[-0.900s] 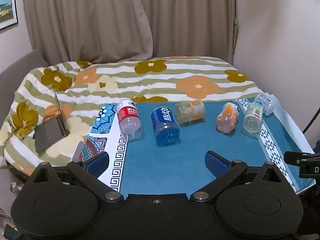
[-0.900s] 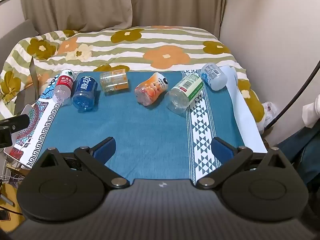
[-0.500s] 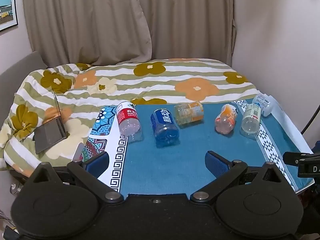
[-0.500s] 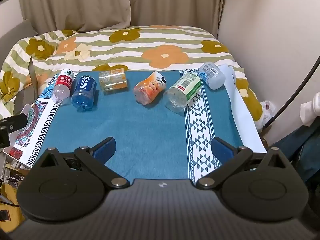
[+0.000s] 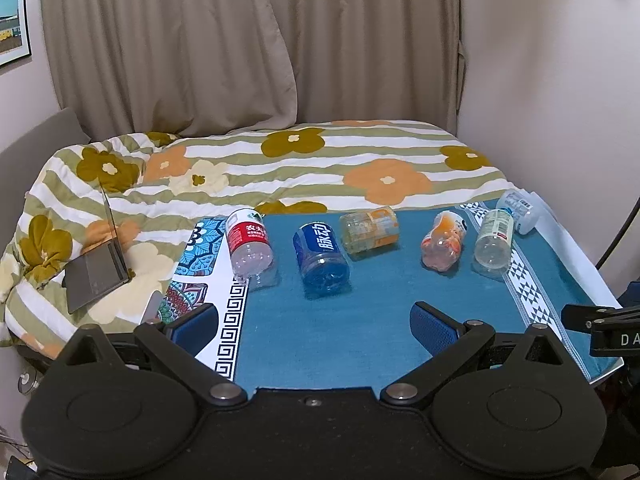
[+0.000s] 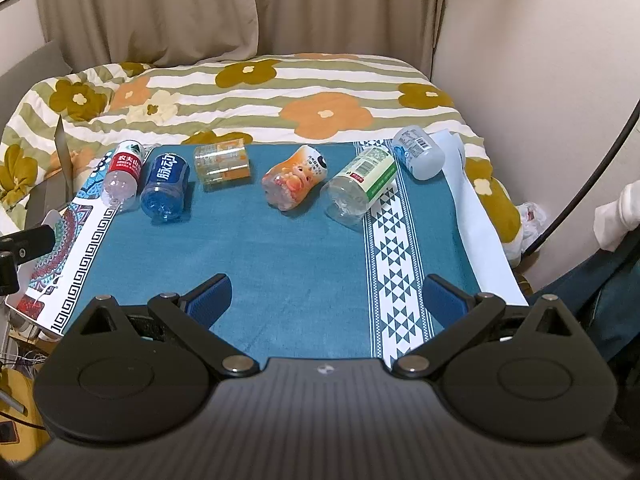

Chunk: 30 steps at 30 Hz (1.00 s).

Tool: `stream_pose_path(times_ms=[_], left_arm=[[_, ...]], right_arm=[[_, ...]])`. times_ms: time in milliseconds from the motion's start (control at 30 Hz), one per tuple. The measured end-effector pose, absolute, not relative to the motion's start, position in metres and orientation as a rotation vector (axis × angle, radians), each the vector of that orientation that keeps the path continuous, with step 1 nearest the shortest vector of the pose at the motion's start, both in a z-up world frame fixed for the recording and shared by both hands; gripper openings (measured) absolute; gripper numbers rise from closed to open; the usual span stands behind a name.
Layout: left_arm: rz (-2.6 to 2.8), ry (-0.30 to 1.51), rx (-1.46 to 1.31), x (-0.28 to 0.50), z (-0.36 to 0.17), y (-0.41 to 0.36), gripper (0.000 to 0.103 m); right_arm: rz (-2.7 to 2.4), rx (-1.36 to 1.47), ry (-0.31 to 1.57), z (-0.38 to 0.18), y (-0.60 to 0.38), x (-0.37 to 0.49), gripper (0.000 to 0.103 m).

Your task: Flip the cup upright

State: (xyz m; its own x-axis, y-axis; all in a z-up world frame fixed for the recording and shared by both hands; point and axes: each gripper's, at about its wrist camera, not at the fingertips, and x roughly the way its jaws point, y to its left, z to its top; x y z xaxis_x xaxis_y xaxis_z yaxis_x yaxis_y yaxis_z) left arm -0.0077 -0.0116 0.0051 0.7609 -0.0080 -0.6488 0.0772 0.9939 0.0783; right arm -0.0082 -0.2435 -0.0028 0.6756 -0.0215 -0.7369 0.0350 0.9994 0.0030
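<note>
Several cut-bottle cups lie on their sides in a row across the far part of the blue cloth (image 5: 360, 320): a red-labelled one (image 5: 249, 245) (image 6: 120, 178), a blue one (image 5: 320, 258) (image 6: 165, 188), a clear orange-labelled one (image 5: 370, 229) (image 6: 222, 165), an orange printed one (image 5: 443, 246) (image 6: 294, 178), a green-labelled one (image 5: 494, 238) (image 6: 358, 186) and a pale blue one (image 5: 520, 210) (image 6: 418, 153). My left gripper (image 5: 314, 326) is open and empty near the front edge. My right gripper (image 6: 326, 296) is open and empty, also near the front.
A flowered quilt (image 5: 320, 168) covers the bed behind the cloth. A laptop (image 5: 98, 264) sits half open on the quilt at the left. Curtains and a wall stand behind; the wall runs close along the right side (image 6: 540, 80). A black cable (image 6: 592, 168) hangs at the right.
Both views have tilted up slightly, so the row of cups sits a little lower in frame. Nothing on the cloth has moved. Both grippers stay open.
</note>
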Motion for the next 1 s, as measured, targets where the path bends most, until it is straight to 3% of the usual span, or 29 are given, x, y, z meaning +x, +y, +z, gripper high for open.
stream_pose_path(times_ms=[1000], left_arm=[[-0.051, 0.699, 0.124, -0.0107, 0.0073, -0.0182, 0.103]], right_arm=[[-0.038, 0.017, 0.826, 0.0058, -0.2503, -0.0109, 0.103]])
